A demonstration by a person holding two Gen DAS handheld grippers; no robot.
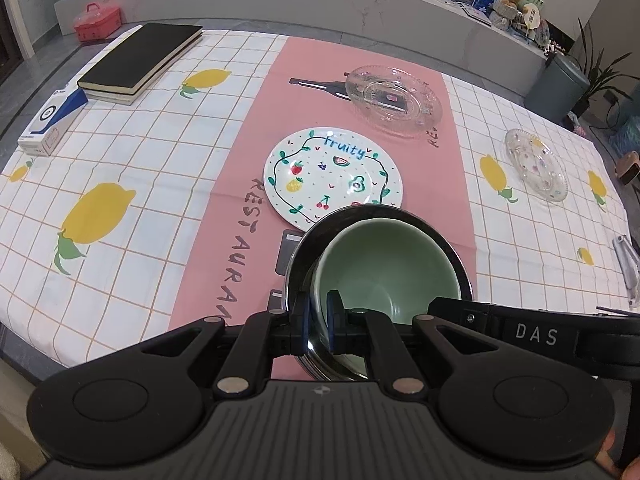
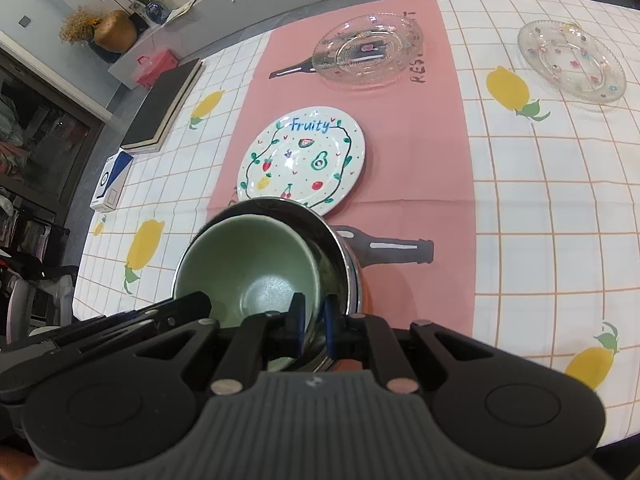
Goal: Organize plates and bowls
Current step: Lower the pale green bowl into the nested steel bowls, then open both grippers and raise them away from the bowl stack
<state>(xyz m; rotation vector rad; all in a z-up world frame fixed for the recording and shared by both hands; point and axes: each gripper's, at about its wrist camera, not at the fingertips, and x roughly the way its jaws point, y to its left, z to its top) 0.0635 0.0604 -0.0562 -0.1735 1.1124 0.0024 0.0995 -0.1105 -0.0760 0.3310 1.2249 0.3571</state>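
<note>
Green bowl [image 1: 384,264] sits tilted inside the steel bowl [image 1: 298,264]; nothing else in either. Your left claw [image 1: 318,322] is clenched on the steel bowl's near rim. Your right claw [image 2: 313,326] is clenched on the green bowl's rim, inside the steel one. Both bowls are over the pink runner [image 1: 424,184], near the surface's [image 1: 132,264] front edge.

Just beyond: fruit plate [image 1: 334,178], flat on the runner, its near edge hidden by the steel bowl. Farther back, a glass plate [image 1: 394,100]. A second glass plate [image 1: 536,164] lies well to the right.

Books [image 1: 140,62] and box [image 1: 52,118] far left. Open cloth left and right of the runner.
</note>
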